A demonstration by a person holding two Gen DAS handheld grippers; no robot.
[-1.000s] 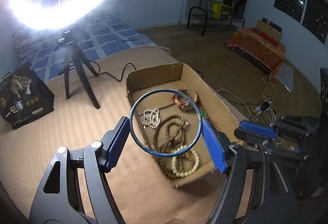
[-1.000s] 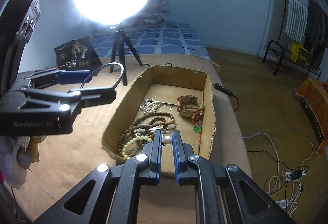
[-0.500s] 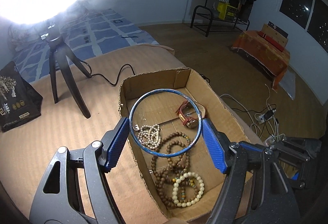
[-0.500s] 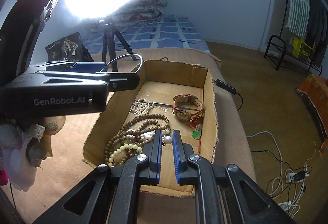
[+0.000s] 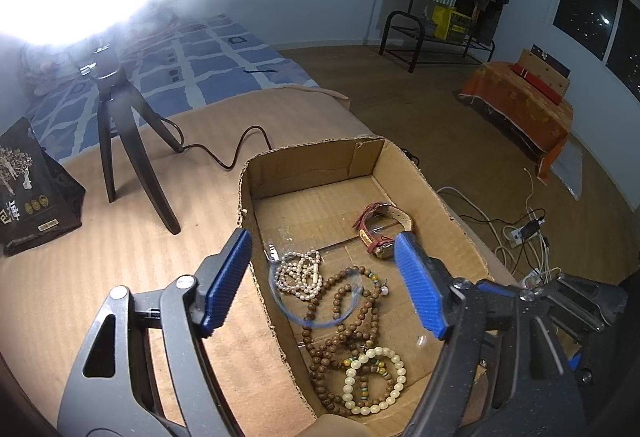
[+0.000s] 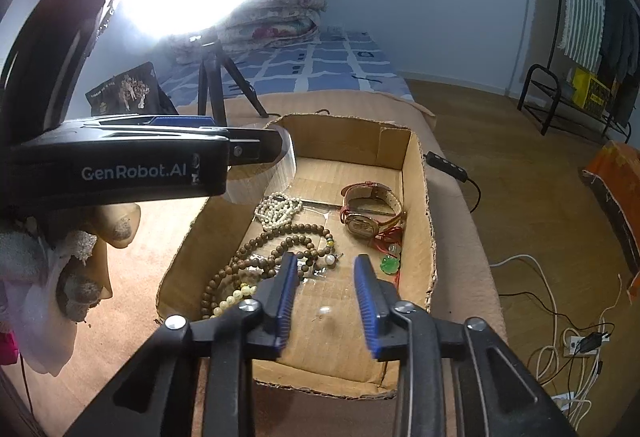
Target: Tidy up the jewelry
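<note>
Both sets of fingers spread, gripping nothing: left gripper (image 5: 324, 281), right gripper (image 6: 326, 297). Blue bangle (image 5: 316, 309) blurred above beads in cardboard box (image 5: 308, 161). Probably light, rigid, slippery; best pinched across rim. Pearl (image 6: 323, 312) small, rolls.

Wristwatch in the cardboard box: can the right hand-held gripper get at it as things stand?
Probably yes. The right hand-held gripper is open and empty over the box, and the wristwatch lies uncovered ahead by the right wall. A red cord beside it could snag.
</note>
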